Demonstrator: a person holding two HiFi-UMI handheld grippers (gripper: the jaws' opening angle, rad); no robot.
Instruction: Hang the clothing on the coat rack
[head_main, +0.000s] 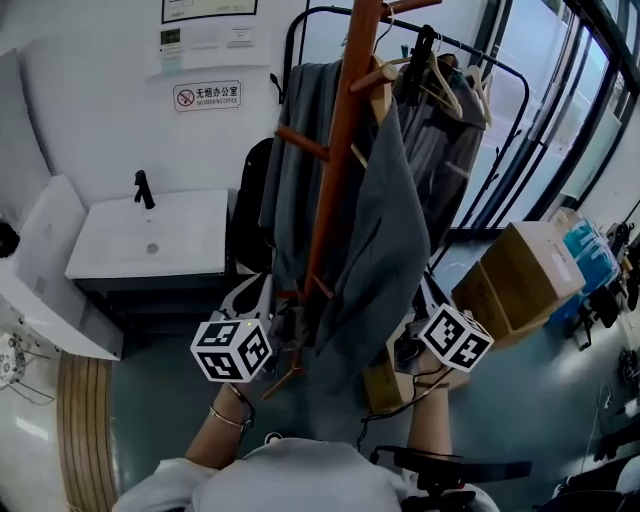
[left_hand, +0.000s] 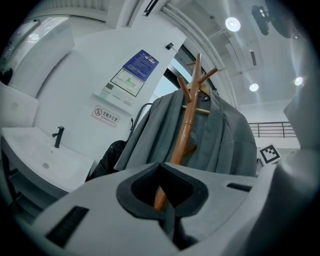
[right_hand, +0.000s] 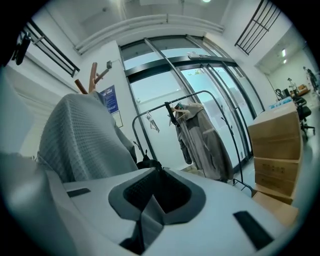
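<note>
A wooden coat rack (head_main: 340, 150) stands in front of me with a grey garment (head_main: 385, 250) draped over its upper pegs. The garment hangs down on both sides of the pole. My left gripper (head_main: 262, 300) is low at the garment's left hem. In the left gripper view its jaws (left_hand: 167, 210) are shut, with a fold of grey cloth pinched between them and the pole (left_hand: 187, 115) ahead. My right gripper (head_main: 415, 320) is at the right hem. Its jaws (right_hand: 150, 215) are closed on a grey fold, and the garment (right_hand: 80, 135) rises at the left.
A white sink unit (head_main: 150, 235) stands at the left wall. Behind the coat rack is a black metal clothes rail (head_main: 470, 60) with hangers and another grey garment (head_main: 450, 130). Cardboard boxes (head_main: 520, 275) sit at the right. A dark bag (head_main: 250, 210) rests by the wall.
</note>
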